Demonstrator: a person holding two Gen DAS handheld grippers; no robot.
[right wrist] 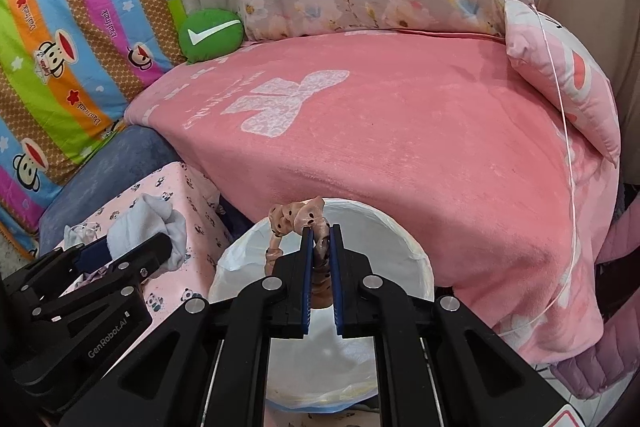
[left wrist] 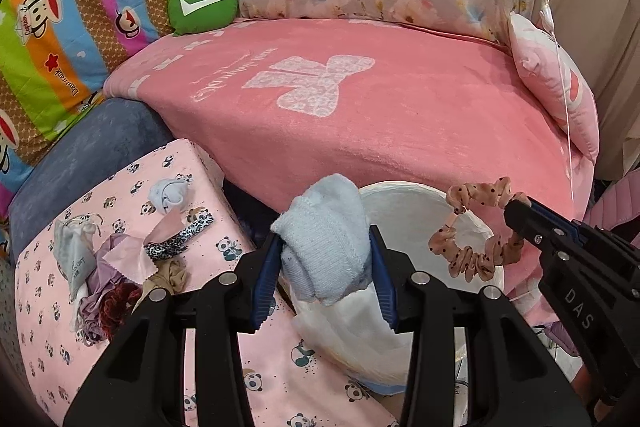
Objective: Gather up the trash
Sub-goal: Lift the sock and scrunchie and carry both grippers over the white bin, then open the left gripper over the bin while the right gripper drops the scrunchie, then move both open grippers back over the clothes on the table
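Note:
My left gripper (left wrist: 326, 251) is shut on a light blue sock (left wrist: 324, 231) and holds it at the left rim of a white bin lined with a plastic bag (left wrist: 404, 203). My right gripper (right wrist: 320, 233) is shut on a peach dotted scrunchie (right wrist: 296, 217) and holds it over the bin's opening (right wrist: 384, 239). The scrunchie (left wrist: 476, 251) and right gripper (left wrist: 516, 215) also show in the left wrist view, hanging above the bin. The sock (right wrist: 152, 223) and left gripper (right wrist: 160, 247) show at the left of the right wrist view.
A pink panda-print surface (left wrist: 52, 323) left of the bin carries a second blue sock (left wrist: 170, 195), a grey pouch (left wrist: 74, 255), a leopard band (left wrist: 180, 239) and crumpled cloths (left wrist: 108, 295). Behind is a pink blanket (left wrist: 360, 99) with cushions and a green pillow (left wrist: 202, 5).

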